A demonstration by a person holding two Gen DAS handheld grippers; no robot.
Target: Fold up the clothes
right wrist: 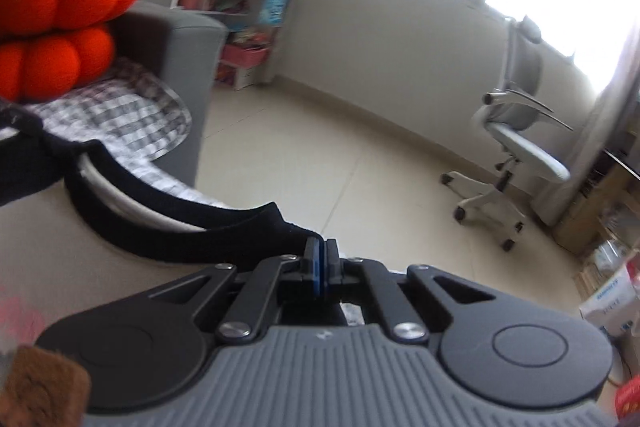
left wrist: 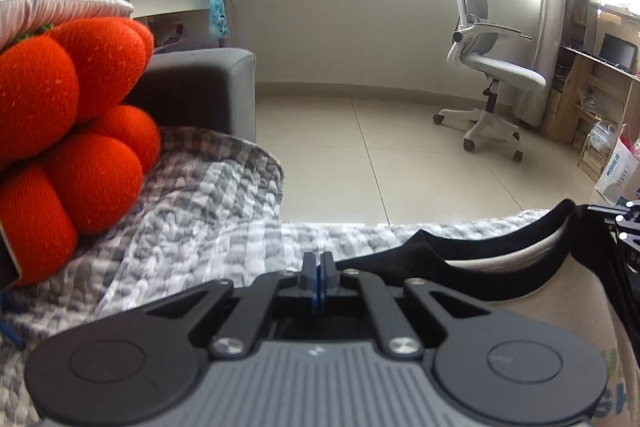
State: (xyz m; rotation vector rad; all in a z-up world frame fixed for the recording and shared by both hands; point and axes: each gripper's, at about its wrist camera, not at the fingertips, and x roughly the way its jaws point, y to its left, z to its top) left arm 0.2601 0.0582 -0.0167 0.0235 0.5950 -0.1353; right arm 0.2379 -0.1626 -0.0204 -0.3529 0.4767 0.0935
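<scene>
A beige shirt with a black collar lies on a grey checked blanket on the sofa. It also shows in the right wrist view, with its black collar. My left gripper is shut, its tips at the left end of the collar; whether cloth is pinched is hidden. My right gripper is shut on the right end of the black collar. The right gripper's frame shows at the right edge of the left wrist view.
An orange plush cushion and a white pillow sit at the left on the sofa; the cushion also shows in the right wrist view. The grey sofa arm is ahead. An office chair, a desk and bags stand on the tiled floor.
</scene>
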